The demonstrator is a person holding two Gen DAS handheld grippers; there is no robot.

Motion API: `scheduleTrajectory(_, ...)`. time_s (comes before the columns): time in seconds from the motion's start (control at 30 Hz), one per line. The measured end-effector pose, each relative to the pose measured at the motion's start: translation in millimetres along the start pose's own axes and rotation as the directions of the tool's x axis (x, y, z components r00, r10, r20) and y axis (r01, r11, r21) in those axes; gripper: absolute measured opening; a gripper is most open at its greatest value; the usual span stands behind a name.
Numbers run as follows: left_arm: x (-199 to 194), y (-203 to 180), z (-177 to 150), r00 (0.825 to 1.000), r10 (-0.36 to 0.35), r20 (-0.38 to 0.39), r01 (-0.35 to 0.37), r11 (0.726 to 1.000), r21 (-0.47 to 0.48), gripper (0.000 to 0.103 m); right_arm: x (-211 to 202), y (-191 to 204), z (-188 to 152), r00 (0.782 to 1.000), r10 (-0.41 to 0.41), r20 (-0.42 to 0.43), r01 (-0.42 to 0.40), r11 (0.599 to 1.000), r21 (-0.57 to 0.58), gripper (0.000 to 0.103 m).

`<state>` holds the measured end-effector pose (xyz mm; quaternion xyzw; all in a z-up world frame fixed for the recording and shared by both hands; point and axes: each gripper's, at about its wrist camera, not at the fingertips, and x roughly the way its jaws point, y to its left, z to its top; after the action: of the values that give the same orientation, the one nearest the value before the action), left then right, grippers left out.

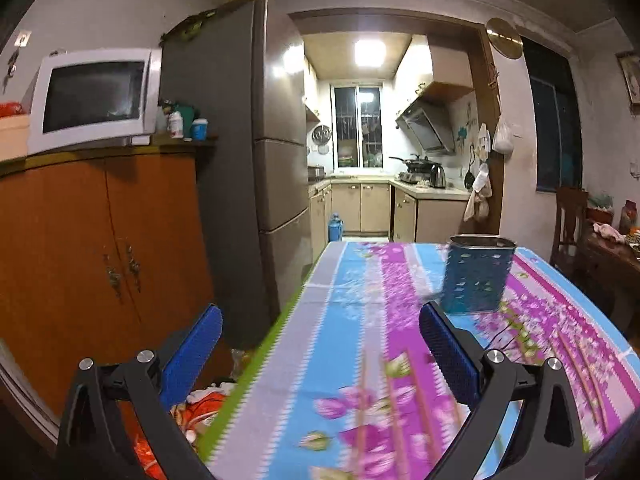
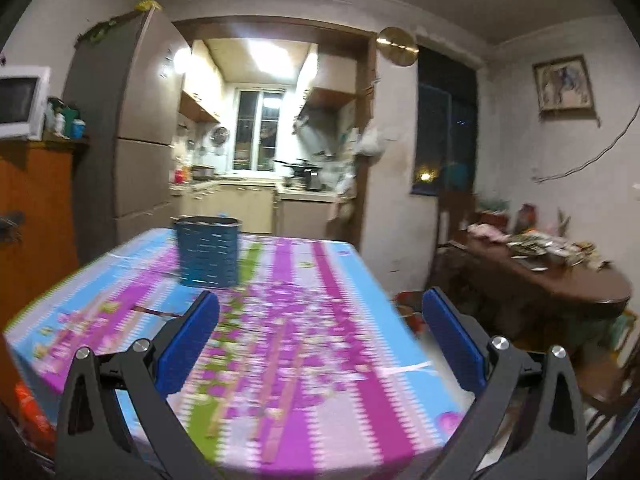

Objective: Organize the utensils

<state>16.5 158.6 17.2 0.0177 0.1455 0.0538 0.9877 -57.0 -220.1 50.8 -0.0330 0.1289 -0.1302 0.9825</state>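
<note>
We hold the left gripper (image 1: 320, 320) level above the near left part of the surface (image 1: 352, 320), its blue ribbed fingers (image 1: 192, 354) spread wide with nothing between them. Its left finger hangs out past the surface's left edge, over the floor. Our right gripper (image 2: 320, 308) sits at the near right, fingers (image 2: 188, 342) equally wide apart and empty, the right one beyond the surface's right edge.

The surface wears a glossy cloth in blue, purple and white stripes with a floral print, blurred in both views. The utensil holder (image 1: 476, 274) stands upright toward the far end; we see a blue perforated tub with a metal rim, its inside hidden from us.

To the left stand a wooden cabinet (image 1: 104, 248) carrying a white microwave (image 1: 92, 96) and a tall grey fridge (image 1: 248, 152). Beyond, a lit kitchen opens through a doorway. A dark round table (image 2: 560, 280) with clutter sits to the right.
</note>
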Motion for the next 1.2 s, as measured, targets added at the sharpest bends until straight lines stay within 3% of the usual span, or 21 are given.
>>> scheduleTrajectory(0.13, -3, 6, -30, 0.995, -0.072, -0.073, 0.079, 0.992, 0.098, 0.095, 13, -18, -13, 0.997, 0.017, -0.071, -0.018, 1.000, -0.020, 0.098)
scheduleTrajectory(0.2, -4, -5, -56, 0.980, -0.146, -0.136, 0.167, 0.974, 0.156, 0.087, 17, -17, -19, 0.993, 0.044, -0.107, -0.047, 0.999, -0.026, 0.098)
scheduleTrajectory(0.27, -5, -21, -85, 0.959, -0.208, -0.195, 0.242, 0.955, 0.170, 0.082, 17, -10, -31, 0.988, 0.074, -0.134, -0.080, 0.996, -0.040, 0.098)
scheduleTrajectory(0.3, -5, -29, -101, 0.941, -0.247, -0.234, 0.287, 0.944, 0.161, 0.073, 17, -7, -34, 0.987, 0.078, -0.139, -0.086, 0.995, -0.050, 0.097)
scheduleTrajectory(0.4, -1, -46, -137, 0.905, -0.297, -0.305, 0.339, 0.936, 0.095, 0.058, 16, 10, -52, 0.980, 0.104, -0.172, -0.119, 0.989, -0.082, 0.090)
scheduleTrajectory(0.47, 5, -53, -150, 0.908, -0.272, -0.319, 0.311, 0.947, 0.079, 0.051, 17, 20, -62, 0.968, 0.142, -0.207, -0.163, 0.983, -0.088, 0.077)
scheduleTrajectory(0.53, 7, -60, -156, 0.917, -0.254, -0.308, 0.292, 0.953, 0.081, 0.047, 19, 28, -71, 0.957, 0.171, -0.234, -0.195, 0.978, -0.080, 0.074)
scheduleTrajectory(0.63, 10, -67, -161, 0.924, -0.250, -0.290, 0.284, 0.956, 0.079, 0.044, 22, 36, -81, 0.940, 0.209, -0.269, -0.232, 0.971, -0.060, 0.059)
scheduleTrajectory(0.77, 21, -71, -171, 0.915, -0.251, -0.315, 0.287, 0.955, 0.073, 0.033, 23, 49, -92, 0.921, 0.255, -0.296, -0.277, 0.960, -0.037, 0.040)
scheduleTrajectory(0.93, 23, -72, -171, 0.930, -0.231, -0.285, 0.259, 0.964, 0.064, 0.025, 24, 64, -103, 0.901, 0.289, -0.323, -0.324, 0.944, -0.061, 0.018)
scheduleTrajectory(1.1, 23, -70, -174, 0.941, -0.227, -0.251, 0.244, 0.969, 0.036, 0.010, 30, 76, -109, 0.895, 0.296, -0.335, -0.337, 0.939, -0.070, 0.016)
scheduleTrajectory(1.2, 22, -70, -176, 0.944, -0.225, -0.239, 0.239, 0.971, 0.029, 0.009, 33, 83, -113, 0.905, 0.272, -0.328, -0.317, 0.944, -0.093, 0.016)
